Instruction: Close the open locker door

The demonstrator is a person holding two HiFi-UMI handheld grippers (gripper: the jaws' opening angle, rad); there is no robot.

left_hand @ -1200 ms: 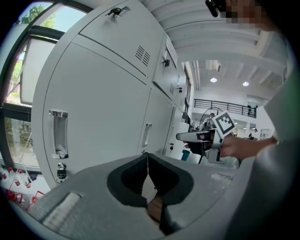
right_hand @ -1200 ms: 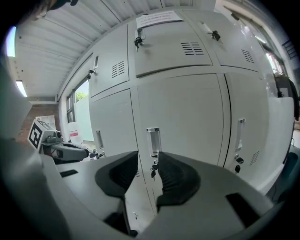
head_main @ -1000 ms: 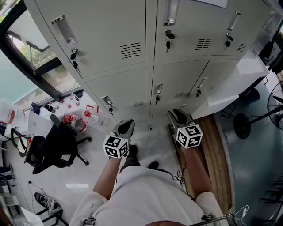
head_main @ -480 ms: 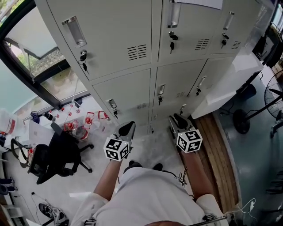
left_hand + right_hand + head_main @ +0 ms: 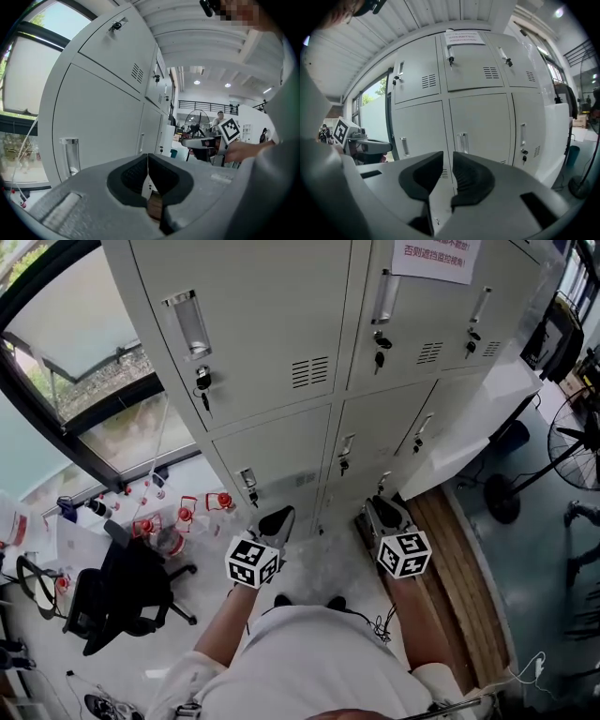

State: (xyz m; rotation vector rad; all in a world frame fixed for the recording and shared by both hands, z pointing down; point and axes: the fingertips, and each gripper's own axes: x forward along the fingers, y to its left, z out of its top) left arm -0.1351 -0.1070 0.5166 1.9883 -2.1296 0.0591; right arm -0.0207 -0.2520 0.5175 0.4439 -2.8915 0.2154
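A bank of pale grey lockers stands in front of me, with keys in several locks. At its right end the open locker door juts out towards me as a white slab; in the right gripper view it stands edge-on as a white panel. My left gripper hangs low before the bottom row, its jaws shut and empty. My right gripper is level with it, left of the open door. Its jaws are closing, a narrow gap still shows, and nothing is between them.
A black office chair and red-capped bottles sit on the floor at left, below a large window. A wooden floor strip runs under the open door. A standing fan is at far right. A paper notice hangs on an upper locker.
The head view has tilted up, so the lockers sit lower and larger in the picture. Both grippers stay low in front of the body. The person's feet have drawn back.
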